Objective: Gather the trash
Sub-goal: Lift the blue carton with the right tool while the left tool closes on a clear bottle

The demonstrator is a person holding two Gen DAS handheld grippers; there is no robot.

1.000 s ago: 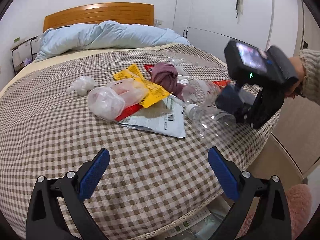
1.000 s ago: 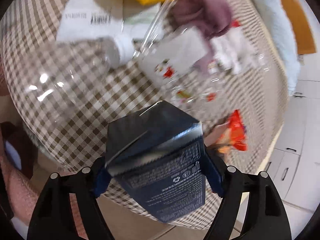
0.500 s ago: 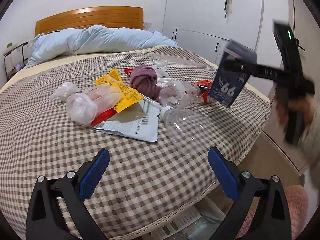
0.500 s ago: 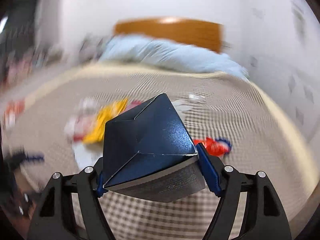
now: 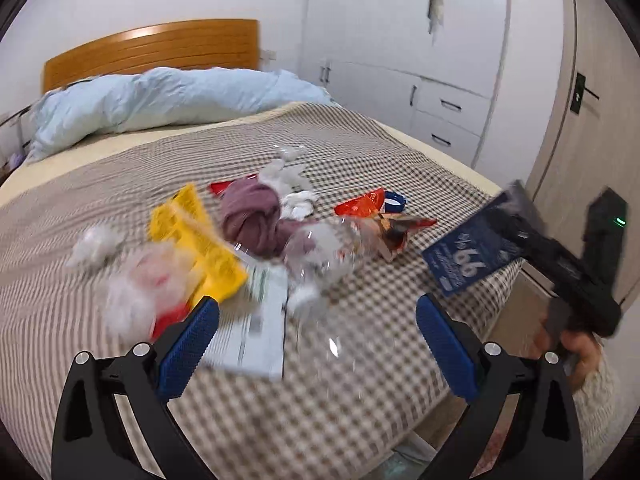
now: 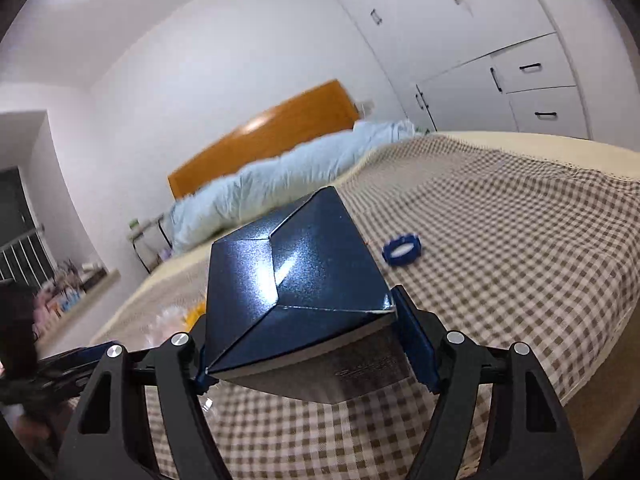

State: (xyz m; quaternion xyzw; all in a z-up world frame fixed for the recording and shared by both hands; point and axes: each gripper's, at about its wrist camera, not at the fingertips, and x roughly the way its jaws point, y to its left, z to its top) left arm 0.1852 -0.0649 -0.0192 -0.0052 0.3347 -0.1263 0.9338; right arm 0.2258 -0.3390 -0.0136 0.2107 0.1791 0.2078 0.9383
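My right gripper (image 6: 304, 344) is shut on a dark blue carton (image 6: 288, 288). In the left wrist view that carton (image 5: 468, 256) hangs over the bed's right edge, with the right gripper (image 5: 508, 224) held in a person's hand. My left gripper (image 5: 316, 308) stands open and holds nothing, low above a trash pile on the checked bedspread (image 5: 360, 360). The pile includes a yellow wrapper (image 5: 200, 240), a crumpled clear bottle (image 5: 320, 248), a white mailer (image 5: 256, 328), a plastic bag (image 5: 140, 288), a red snack wrapper (image 5: 380, 220) and a blue cap ring (image 6: 402, 250). The left wrist view is blurred.
A mauve cloth (image 5: 256, 216) and white tissue (image 5: 94, 244) lie among the trash. A light blue duvet (image 5: 160, 100) is bunched by the wooden headboard (image 5: 152, 48). White wardrobes (image 5: 400, 40) line the right wall. The bed's edge drops to the floor on the right.
The right gripper has lifted the carton off the pile, rolled upright and swung out to the bed's right edge. The left gripper has moved closer to the pile.
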